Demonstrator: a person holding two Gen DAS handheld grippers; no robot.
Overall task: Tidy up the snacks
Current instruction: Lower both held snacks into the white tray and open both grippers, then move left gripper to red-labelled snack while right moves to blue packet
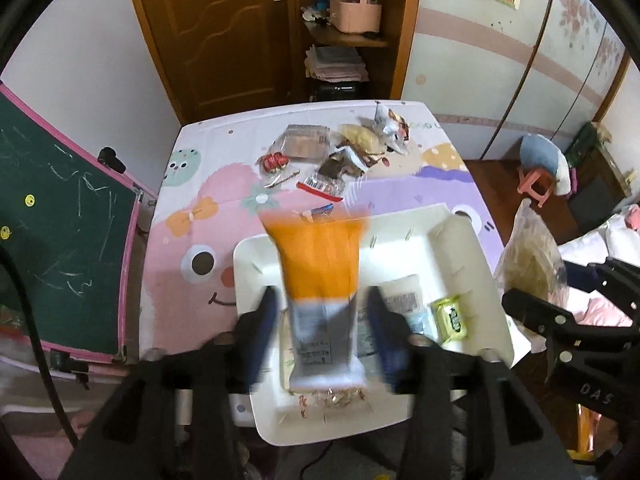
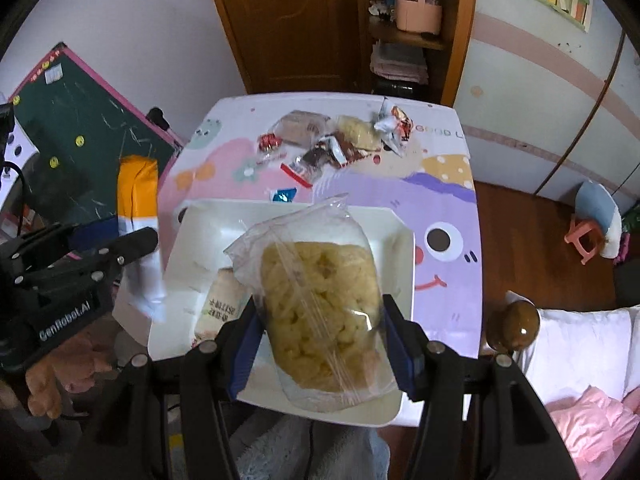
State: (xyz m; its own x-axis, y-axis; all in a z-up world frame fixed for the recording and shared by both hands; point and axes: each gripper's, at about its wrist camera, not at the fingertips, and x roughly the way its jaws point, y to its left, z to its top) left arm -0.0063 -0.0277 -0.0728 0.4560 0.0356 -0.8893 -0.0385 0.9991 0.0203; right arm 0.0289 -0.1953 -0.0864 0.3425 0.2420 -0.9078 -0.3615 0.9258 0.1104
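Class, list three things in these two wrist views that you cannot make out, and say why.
1. Left wrist view: print on the orange packet is motion-blurred.
2. Right wrist view: the clear bag of puffs hides much of the white tray.
3. Both views: labels in the snack pile are too small to read.

Green chalkboard left of jaws; wooden door and pink basket far ahead; pink stool right.
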